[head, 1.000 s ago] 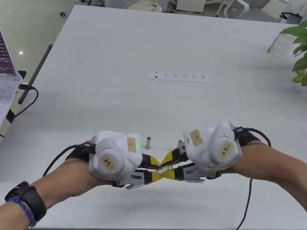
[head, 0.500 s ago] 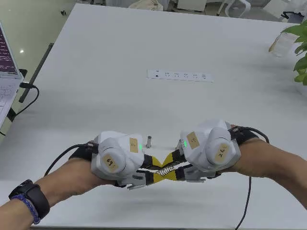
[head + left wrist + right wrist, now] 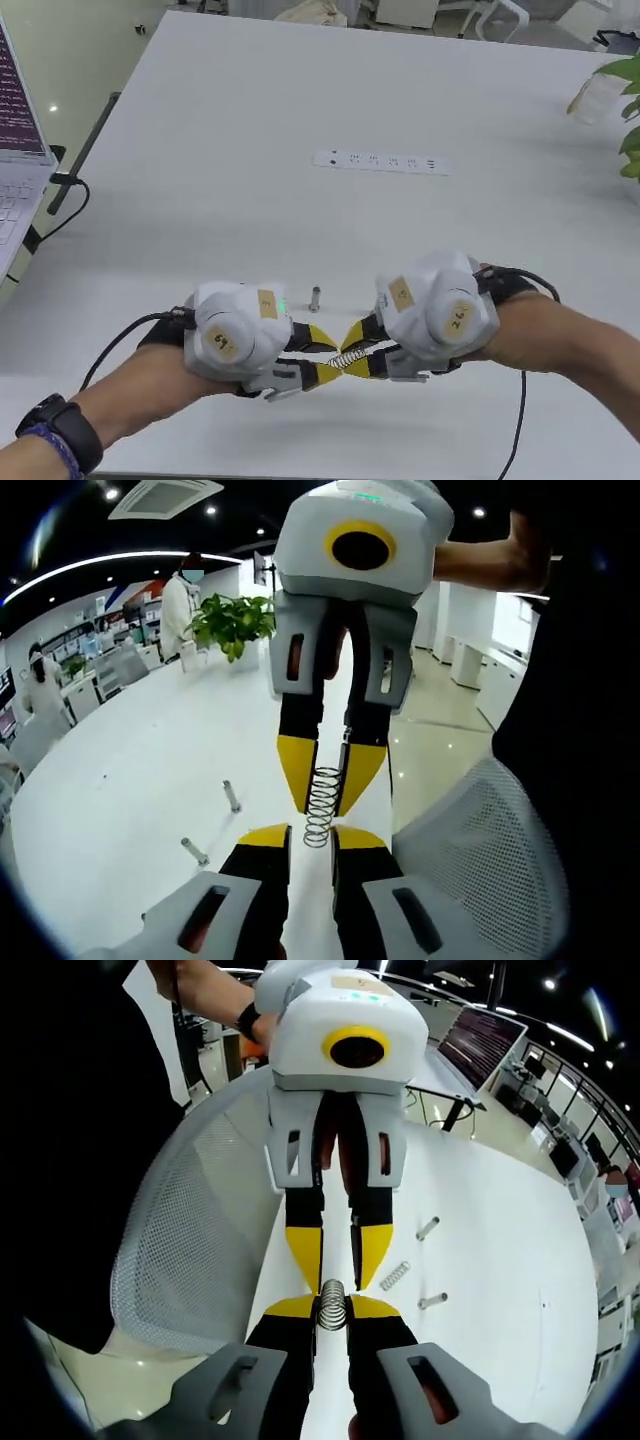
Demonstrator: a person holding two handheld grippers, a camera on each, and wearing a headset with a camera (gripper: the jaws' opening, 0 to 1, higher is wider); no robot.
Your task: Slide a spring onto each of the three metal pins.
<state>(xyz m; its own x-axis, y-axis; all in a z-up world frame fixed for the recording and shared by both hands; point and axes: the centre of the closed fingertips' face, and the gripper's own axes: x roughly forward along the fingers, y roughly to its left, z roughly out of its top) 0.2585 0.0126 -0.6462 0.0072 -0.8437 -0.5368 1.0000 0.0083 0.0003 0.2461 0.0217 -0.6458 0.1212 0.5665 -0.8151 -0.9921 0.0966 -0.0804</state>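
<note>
Spring (image 3: 322, 807) above white workbench (image 3: 300, 100), power strip (image 3: 380, 162), potted plant (image 3: 232, 625), office.

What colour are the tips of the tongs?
Yellow tips, black behind them; clearest in the left gripper view.

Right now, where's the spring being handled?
Head view, low centre: the spring sits between the jaw tips of the left gripper and right gripper, just nearer the person than an upright metal pin.
</note>
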